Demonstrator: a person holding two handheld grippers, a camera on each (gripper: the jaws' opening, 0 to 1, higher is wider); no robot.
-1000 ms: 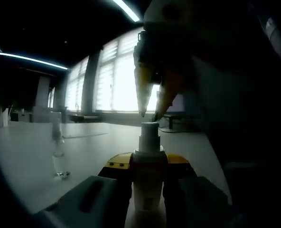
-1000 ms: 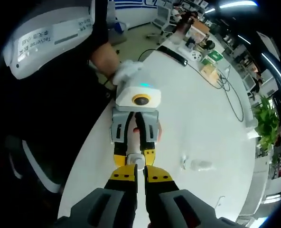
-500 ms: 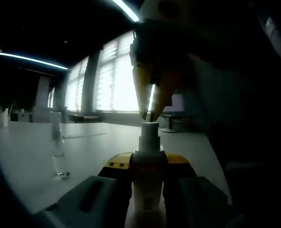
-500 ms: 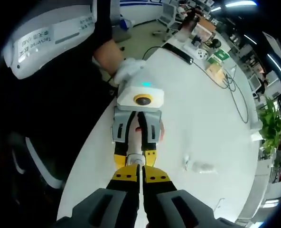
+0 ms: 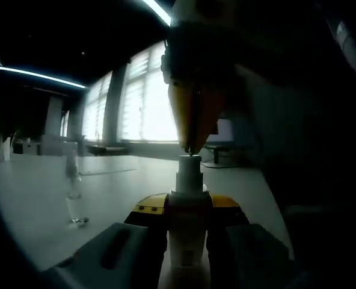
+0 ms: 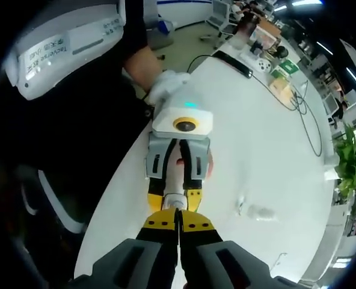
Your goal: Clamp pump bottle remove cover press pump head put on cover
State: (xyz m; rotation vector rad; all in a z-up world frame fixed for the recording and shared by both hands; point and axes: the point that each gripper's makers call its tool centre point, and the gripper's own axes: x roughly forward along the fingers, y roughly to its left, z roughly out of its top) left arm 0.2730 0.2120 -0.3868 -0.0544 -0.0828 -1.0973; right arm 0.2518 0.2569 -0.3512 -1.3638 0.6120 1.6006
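A white pump bottle (image 5: 188,232) stands upright between my left gripper's (image 5: 187,208) yellow-tipped jaws, which are shut on its body. Its bare pump head (image 5: 189,165) rises above them. My right gripper (image 5: 190,148) comes down from above, shut, its tips together right at the top of the pump head. In the right gripper view my right gripper (image 6: 177,218) points down at the pump head (image 6: 174,201), with the left gripper (image 6: 175,194) beyond it around the bottle (image 6: 179,173). The clear cover (image 5: 74,189) rests on the table, apart from both grippers; in the right gripper view the cover (image 6: 257,212) is to the right.
The white table (image 6: 268,138) has a curved near edge with a person (image 6: 64,120) standing against it, a gloved hand (image 6: 166,84) on the left gripper. Cables (image 6: 298,114) and small boxes (image 6: 286,69) lie at the far end. Bright windows (image 5: 148,102) sit behind the table.
My right gripper's jaws have gone from open to shut and have settled onto the top of the pump head. The bottle and left gripper have stayed put.
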